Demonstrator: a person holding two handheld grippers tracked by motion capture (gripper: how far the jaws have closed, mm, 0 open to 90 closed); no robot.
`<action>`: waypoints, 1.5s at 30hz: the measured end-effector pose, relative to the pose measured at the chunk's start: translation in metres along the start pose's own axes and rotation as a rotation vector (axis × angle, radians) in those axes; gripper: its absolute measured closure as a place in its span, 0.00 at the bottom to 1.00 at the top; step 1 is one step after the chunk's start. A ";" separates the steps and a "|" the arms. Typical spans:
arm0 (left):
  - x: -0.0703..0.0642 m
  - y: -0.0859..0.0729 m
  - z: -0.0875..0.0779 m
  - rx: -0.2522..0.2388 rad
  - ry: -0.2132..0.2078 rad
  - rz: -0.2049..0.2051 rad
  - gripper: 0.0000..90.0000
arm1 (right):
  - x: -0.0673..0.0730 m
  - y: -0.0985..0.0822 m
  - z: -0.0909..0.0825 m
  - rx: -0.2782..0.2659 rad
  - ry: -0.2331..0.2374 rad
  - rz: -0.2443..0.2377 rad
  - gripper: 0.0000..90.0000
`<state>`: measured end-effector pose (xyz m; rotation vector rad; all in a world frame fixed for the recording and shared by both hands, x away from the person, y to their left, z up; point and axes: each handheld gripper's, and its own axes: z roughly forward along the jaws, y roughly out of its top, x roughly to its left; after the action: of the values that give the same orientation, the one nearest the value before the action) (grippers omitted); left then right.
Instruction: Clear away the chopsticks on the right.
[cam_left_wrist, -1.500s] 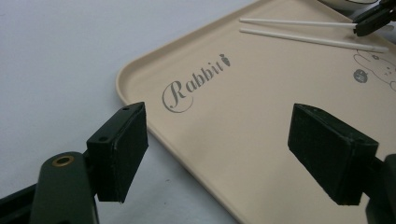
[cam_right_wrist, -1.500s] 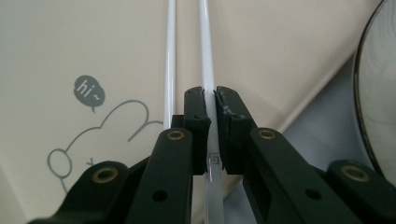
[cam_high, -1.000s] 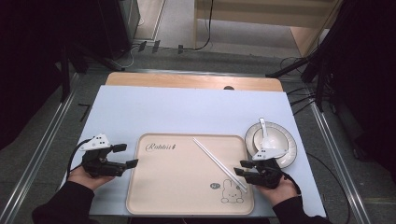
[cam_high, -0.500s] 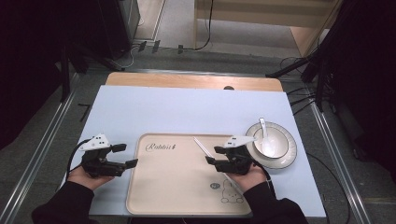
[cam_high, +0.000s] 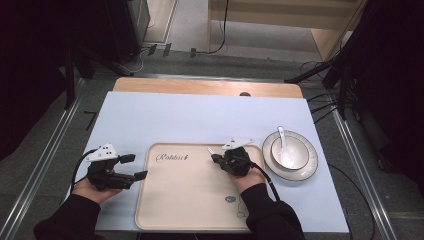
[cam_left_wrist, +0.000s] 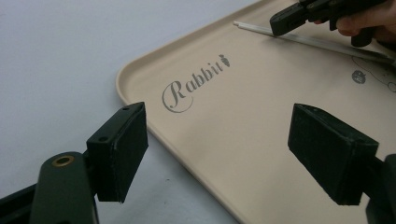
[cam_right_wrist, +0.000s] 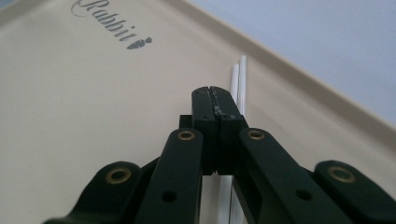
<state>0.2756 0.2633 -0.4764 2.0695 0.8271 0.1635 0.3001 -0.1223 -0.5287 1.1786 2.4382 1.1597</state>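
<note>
1. Tabletop (cam_high: 165, 115): covered with a pale blue-white sheet, with a strip of bare wood along the far edge.
2. Tray (cam_high: 175, 200): beige and rectangular, lying flat on the near middle of the tabletop. The word "Rabbit" (cam_left_wrist: 194, 86) is printed near its left end.
3. Chopsticks (cam_right_wrist: 236, 81): two white sticks lying side by side on the tray, near its far rim. In the left gripper view they run along the tray's far part (cam_left_wrist: 317, 42).
4. Right gripper (cam_high: 216, 159): held over the far right part of the tray, directly above the chopsticks. Its jaws are pressed together with nothing between them; the chopsticks pass beneath the jaws.
5. Left gripper (cam_high: 134, 166): held just left of the tray over the sheet. Its jaws are spread wide apart and hold nothing.
6. Plate (cam_high: 307, 167): round and white with a dark rim line, on the tabletop just right of the tray. A white spoon (cam_high: 285, 150) lies in it.
</note>
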 end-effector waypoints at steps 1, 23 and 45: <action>0.000 0.000 0.000 0.000 0.000 0.000 0.23 | 0.000 0.000 0.002 0.005 0.001 -0.001 1.00; 0.000 0.000 0.001 0.001 -0.001 0.000 0.23 | -0.040 -0.009 -0.018 0.068 -0.167 0.159 1.00; -0.001 0.001 -0.001 -0.002 0.002 0.004 0.23 | -0.032 -0.023 -0.100 -0.018 0.040 0.052 0.52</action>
<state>0.2749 0.2625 -0.4750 2.0690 0.8239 0.1679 0.2610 -0.2109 -0.4828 1.2329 2.4342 1.2282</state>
